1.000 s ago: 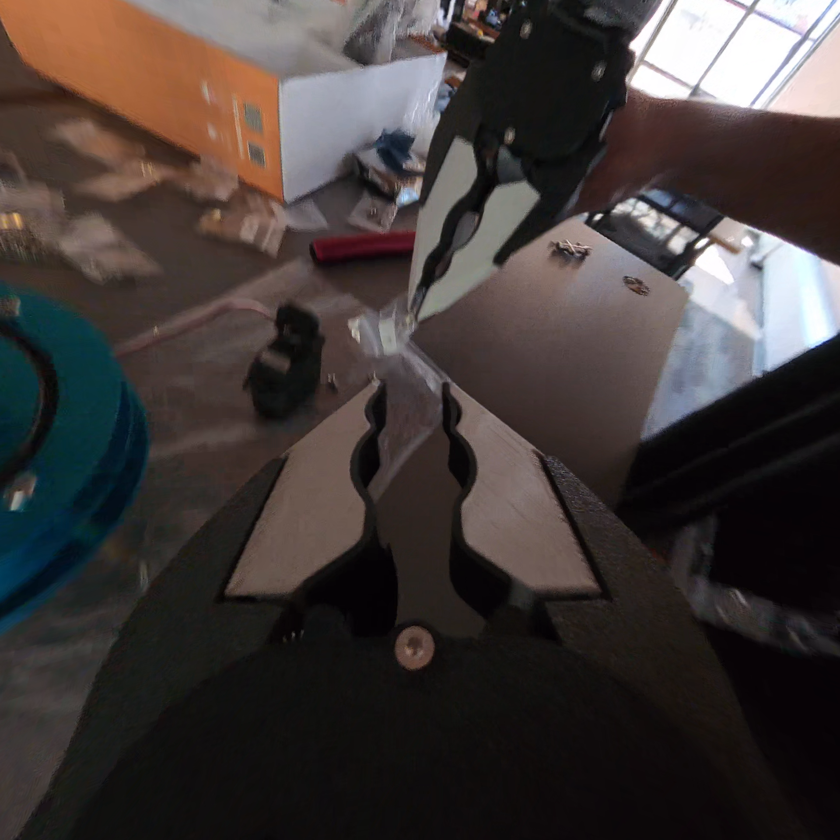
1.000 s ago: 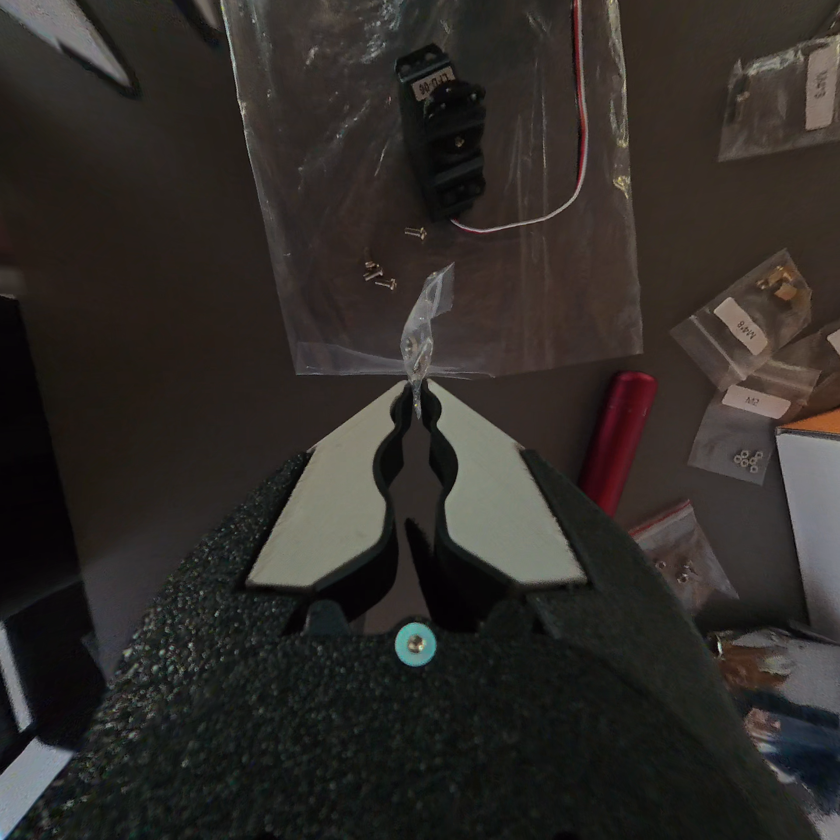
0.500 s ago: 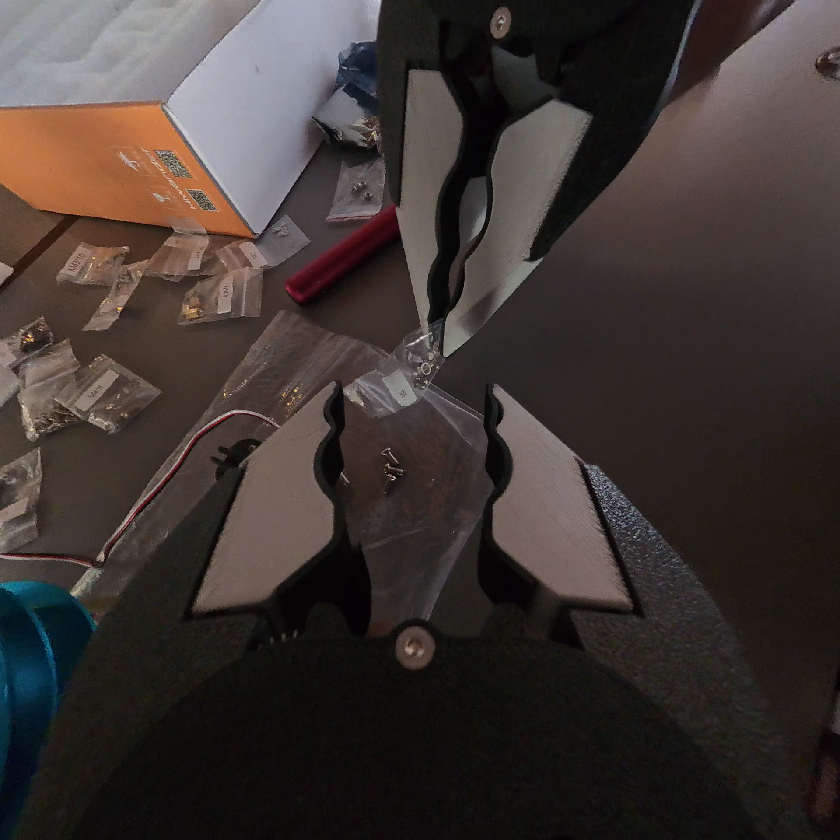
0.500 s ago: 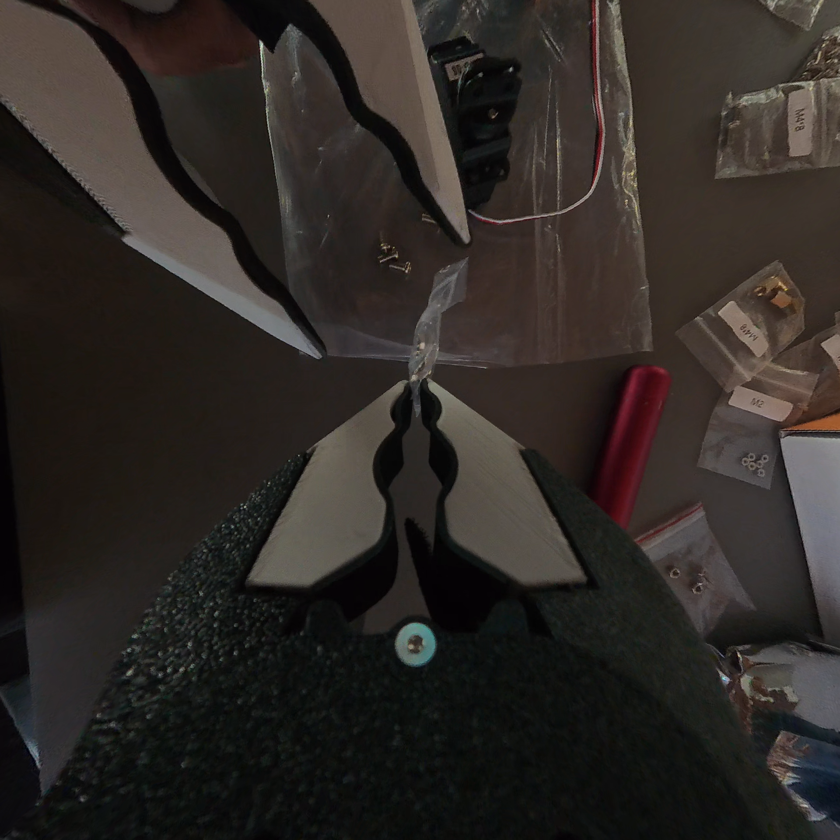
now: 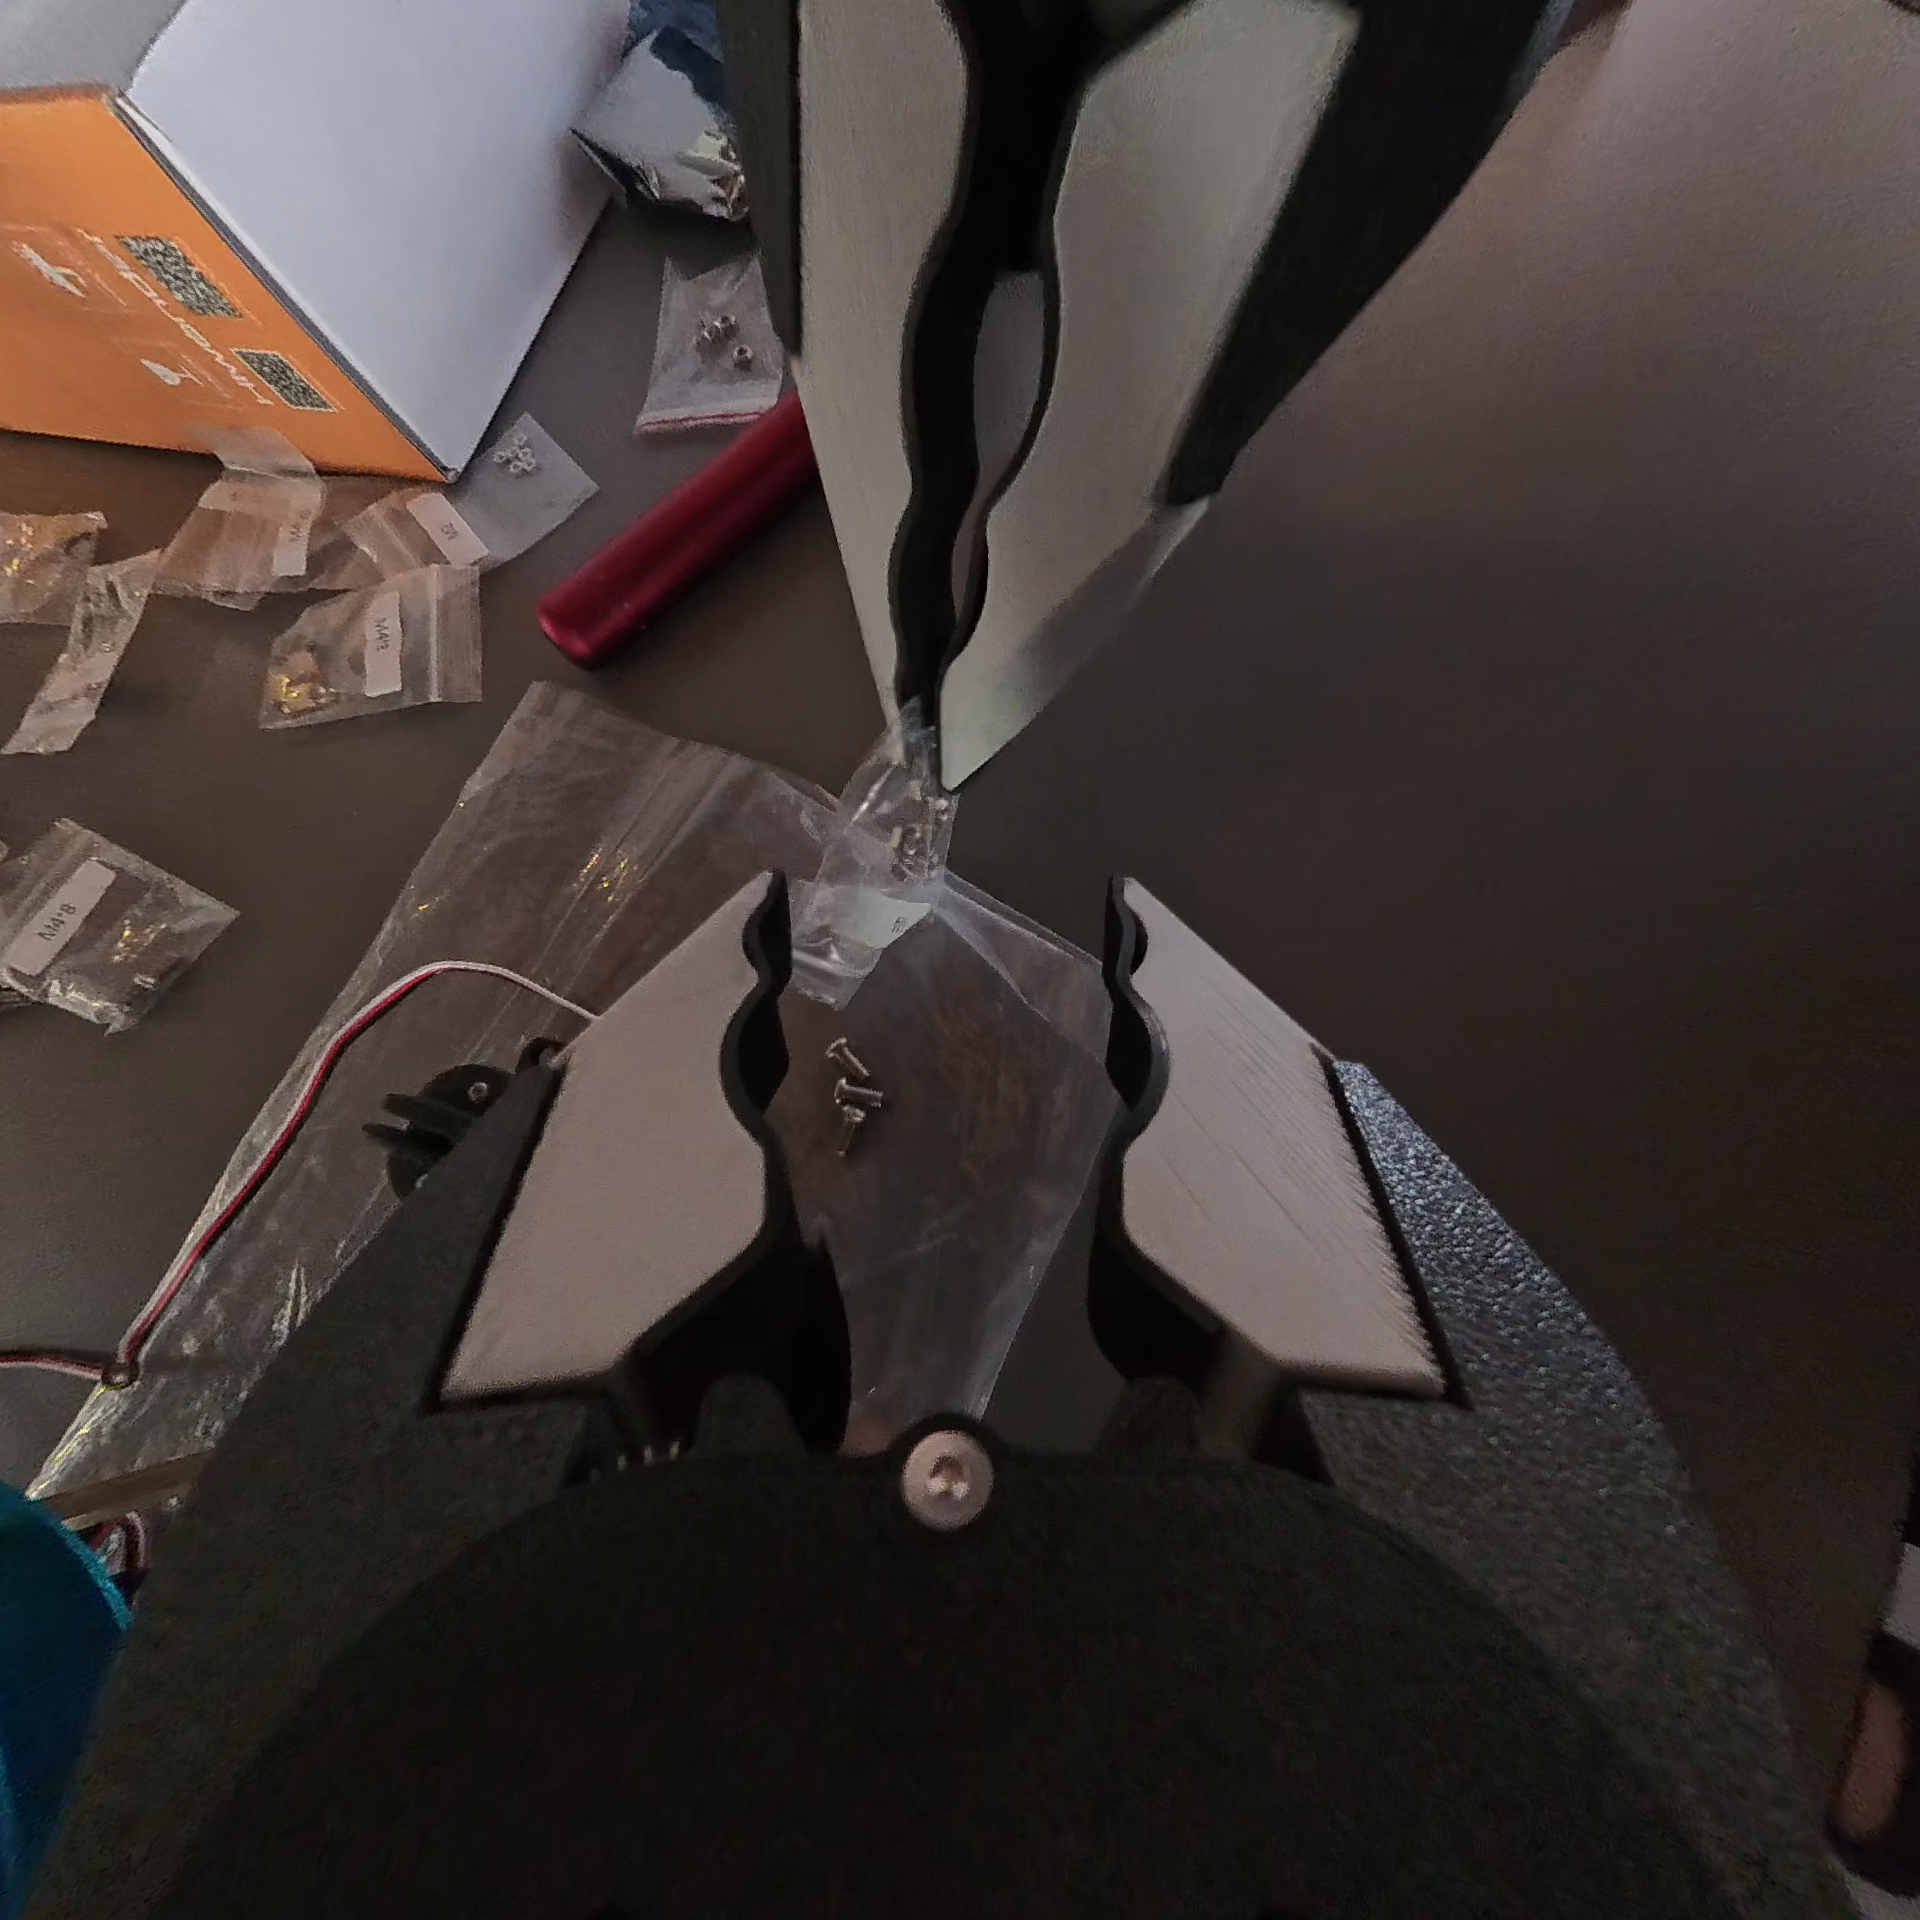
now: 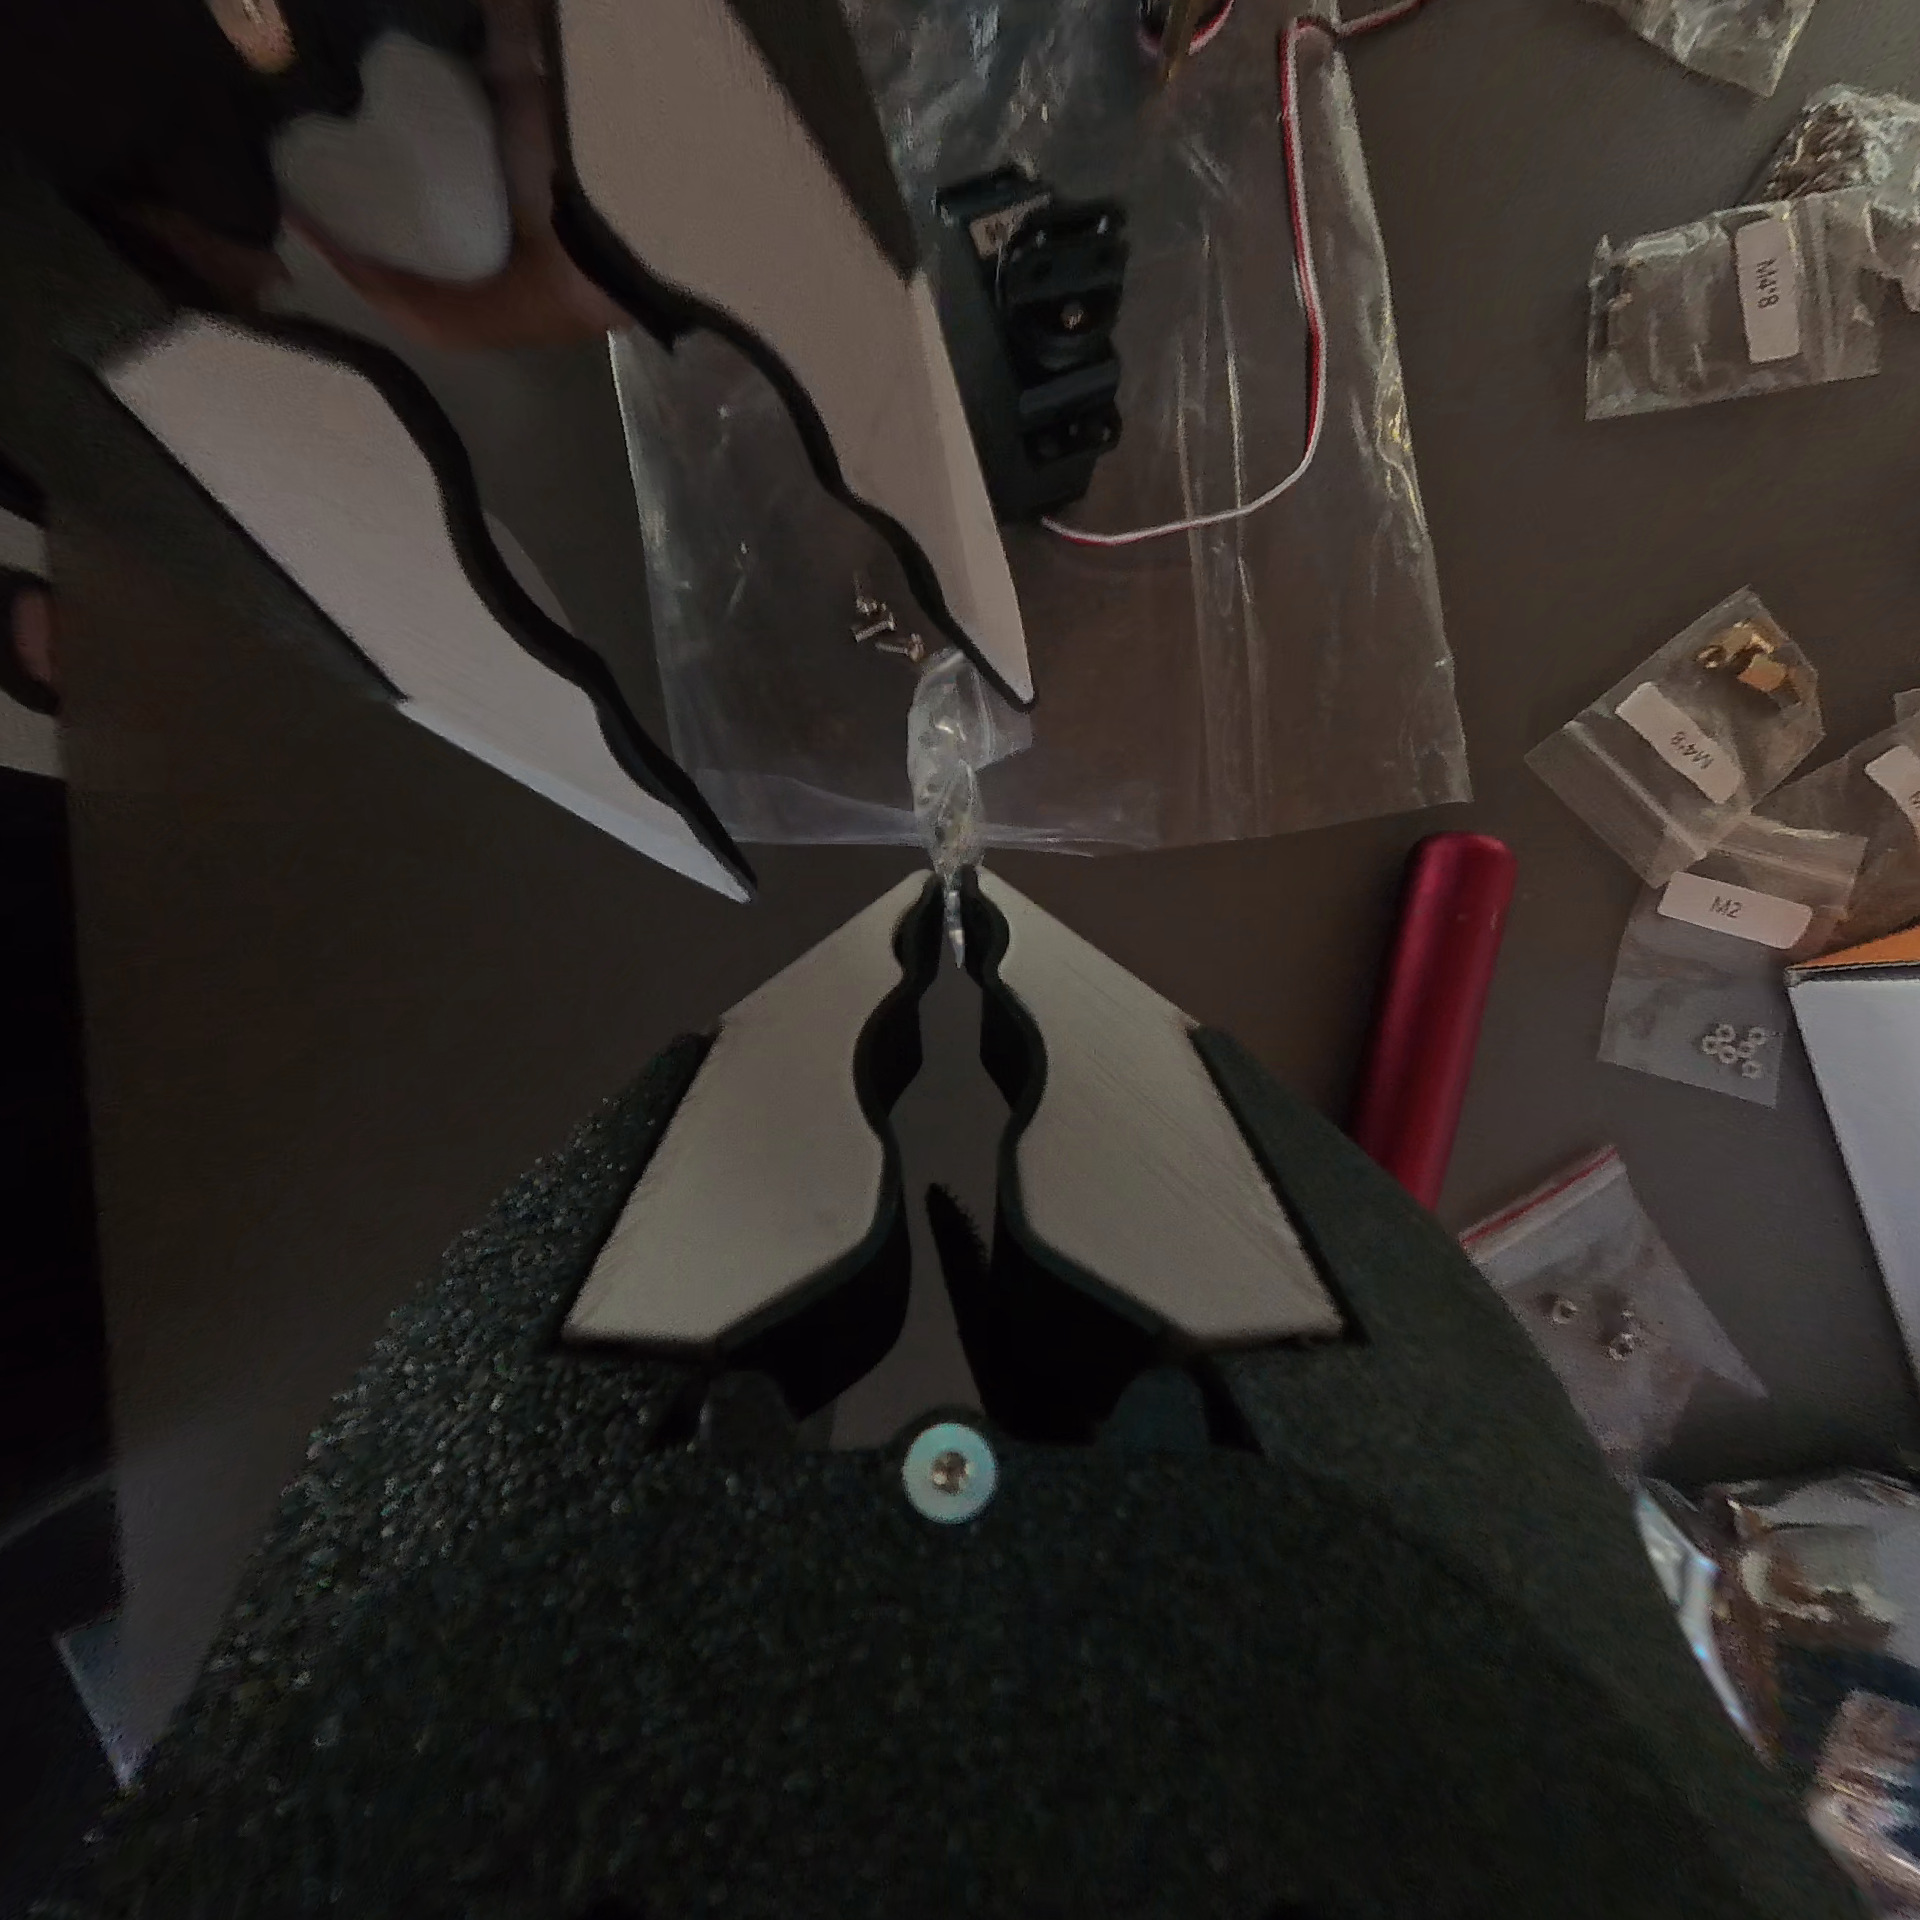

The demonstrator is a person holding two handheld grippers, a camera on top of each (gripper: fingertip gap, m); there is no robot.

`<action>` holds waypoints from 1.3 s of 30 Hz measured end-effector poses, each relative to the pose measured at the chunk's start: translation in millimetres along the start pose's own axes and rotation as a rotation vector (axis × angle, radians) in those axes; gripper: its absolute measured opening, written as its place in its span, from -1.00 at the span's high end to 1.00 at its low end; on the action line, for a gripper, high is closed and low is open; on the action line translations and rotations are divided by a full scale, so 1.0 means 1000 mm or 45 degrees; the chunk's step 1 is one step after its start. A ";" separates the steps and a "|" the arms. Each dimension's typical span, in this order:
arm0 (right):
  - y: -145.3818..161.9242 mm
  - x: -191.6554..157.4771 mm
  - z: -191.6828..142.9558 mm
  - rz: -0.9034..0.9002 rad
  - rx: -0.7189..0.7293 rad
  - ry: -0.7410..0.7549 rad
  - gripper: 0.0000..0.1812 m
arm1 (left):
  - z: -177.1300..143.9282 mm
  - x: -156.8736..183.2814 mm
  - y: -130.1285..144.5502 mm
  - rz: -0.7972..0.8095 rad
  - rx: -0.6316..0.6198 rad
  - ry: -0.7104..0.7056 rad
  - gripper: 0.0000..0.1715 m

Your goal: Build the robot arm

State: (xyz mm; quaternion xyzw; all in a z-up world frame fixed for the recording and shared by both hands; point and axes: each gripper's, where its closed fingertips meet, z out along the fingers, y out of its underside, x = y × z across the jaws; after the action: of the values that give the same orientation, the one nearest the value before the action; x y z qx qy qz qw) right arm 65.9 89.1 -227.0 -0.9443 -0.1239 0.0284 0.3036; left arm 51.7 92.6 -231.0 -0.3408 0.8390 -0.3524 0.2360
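Left gripper [image 5: 940,904] closer now, jaws spread around the hanging small bag [image 5: 883,862].
Right gripper [image 6: 951,883] pinches its top; bag dangles between left jaws, above the bench [image 5: 1507,727].

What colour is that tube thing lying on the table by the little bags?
Dark red. The tube shows best in the right wrist view.

we see a small clear plastic bag [image 6: 948,764] with tiny screws inside, pinched at one corner in the closed tips of the right gripper [image 6: 954,902] and hanging crumpled above a large clear bag [image 6: 1226,665] that lies flat on the table [image 5: 1455,831].
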 end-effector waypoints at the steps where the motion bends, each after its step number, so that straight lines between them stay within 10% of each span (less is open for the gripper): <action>1: -0.003 -0.001 -0.002 0.028 0.031 -0.016 0.98 | 0.001 0.000 0.001 0.002 -0.006 -0.002 0.30; 15: -0.019 0.007 -0.010 0.067 0.119 -0.011 0.98 | -0.005 -0.007 0.005 -0.061 0.017 -0.029 0.43; 27: -0.018 0.008 -0.020 0.339 0.425 -0.183 0.98 | -0.023 -0.017 -0.001 -0.251 0.174 0.090 0.99; 39: -0.022 0.002 -0.023 0.425 0.541 -0.277 0.98 | -0.035 -0.015 -0.004 -0.343 0.221 0.186 1.00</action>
State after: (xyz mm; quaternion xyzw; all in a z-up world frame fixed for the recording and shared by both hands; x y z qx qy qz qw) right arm 66.4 93.8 -195.2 -0.8583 0.0101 0.2045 0.4705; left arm 41.5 116.7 -203.3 -0.4020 0.7671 -0.4758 0.1533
